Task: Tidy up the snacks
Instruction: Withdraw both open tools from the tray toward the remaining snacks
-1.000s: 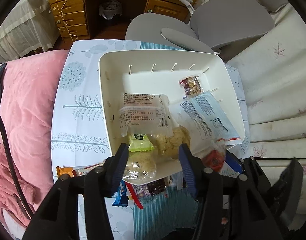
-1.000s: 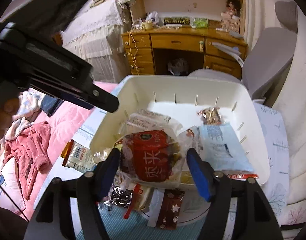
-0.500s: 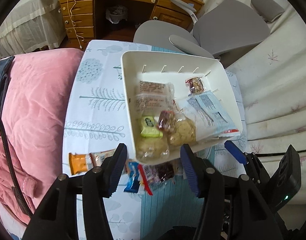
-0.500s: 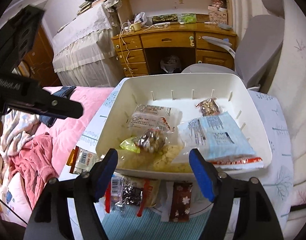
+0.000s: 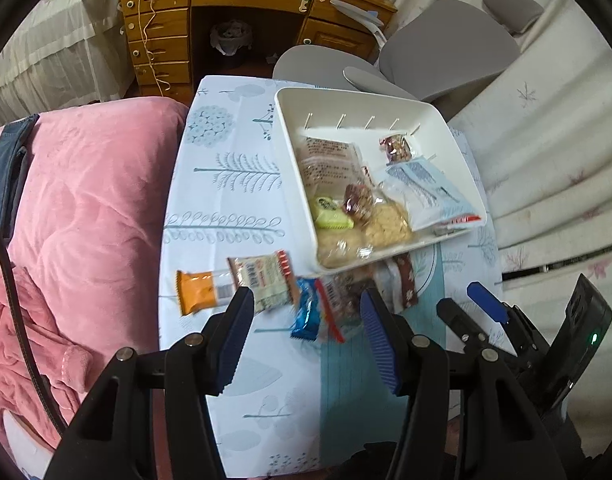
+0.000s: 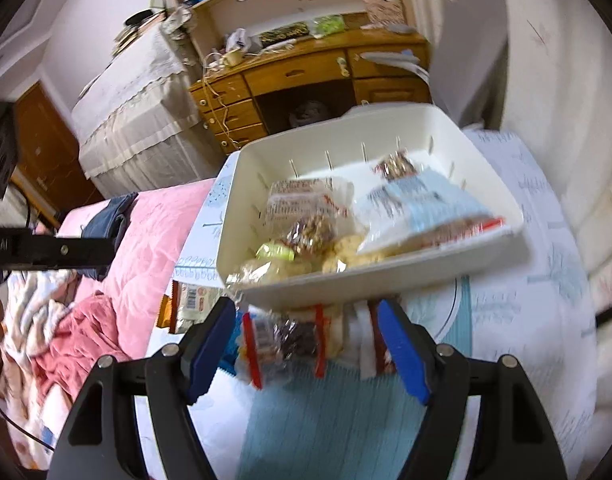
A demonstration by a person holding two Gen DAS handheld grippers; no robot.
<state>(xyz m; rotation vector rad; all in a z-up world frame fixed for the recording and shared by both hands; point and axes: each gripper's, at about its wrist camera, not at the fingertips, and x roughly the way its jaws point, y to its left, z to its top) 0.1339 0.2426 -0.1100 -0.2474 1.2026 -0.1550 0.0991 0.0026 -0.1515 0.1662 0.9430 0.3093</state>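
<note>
A white bin (image 5: 290, 152) (image 6: 481, 152) on the patterned tablecloth holds several snack packets, among them a red-brown date packet (image 5: 357, 200) (image 6: 311, 232) and a pale blue packet (image 5: 429, 192). Loose snacks lie in front of the bin: an orange packet (image 5: 196, 292), a barcode packet (image 5: 264, 280), a blue packet (image 5: 306, 314). My left gripper (image 5: 306, 338) is open and empty, above the loose packets. My right gripper (image 6: 306, 348) is open and empty, over a dark clear packet with red ends (image 6: 286, 340); it also shows in the left wrist view (image 5: 469, 312).
A pink quilt (image 5: 86, 200) lies left of the table. A grey chair (image 5: 425, 52) and a wooden desk (image 5: 242, 4) stand beyond the bin. White curtains (image 5: 553, 152) hang on the right.
My right gripper dropped the red date packet into the bin and pulled back. Both grippers moved back and down, toward the loose snacks in front of the bin.
</note>
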